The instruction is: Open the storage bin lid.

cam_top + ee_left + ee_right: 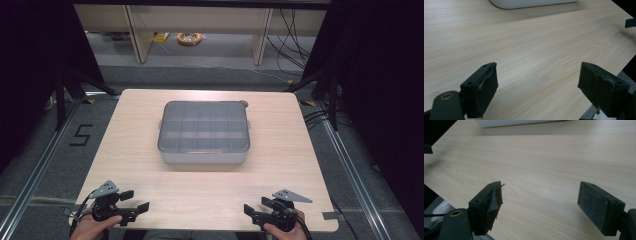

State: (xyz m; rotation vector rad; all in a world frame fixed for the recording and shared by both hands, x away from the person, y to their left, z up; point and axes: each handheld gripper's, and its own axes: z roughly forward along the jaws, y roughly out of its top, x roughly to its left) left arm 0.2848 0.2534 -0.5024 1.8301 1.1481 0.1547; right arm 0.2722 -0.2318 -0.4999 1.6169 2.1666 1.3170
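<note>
A grey compartment box [203,131] with a clear lid lies shut in the middle of the wooden table [140,115]; its dividers show through the lid. At the table's near left corner a hand holds my left gripper [135,200] open, with nothing between its jaws. My right gripper [256,206] is held the same way at the near right corner, open and holding nothing. In the left gripper view my left gripper [537,75] spans bare wood, with the box's white base [534,3] far ahead. In the right gripper view my right gripper [540,192] also spans bare wood below the box [519,122].
The other gripper's black tip shows at the edge of each gripper view, the right gripper's tip [631,22] and the left gripper's tip [427,149]. Black stand legs [65,90] flank the table. A floor mark "5" [81,134] lies to the left, and a yellow cable coil [189,38] far behind.
</note>
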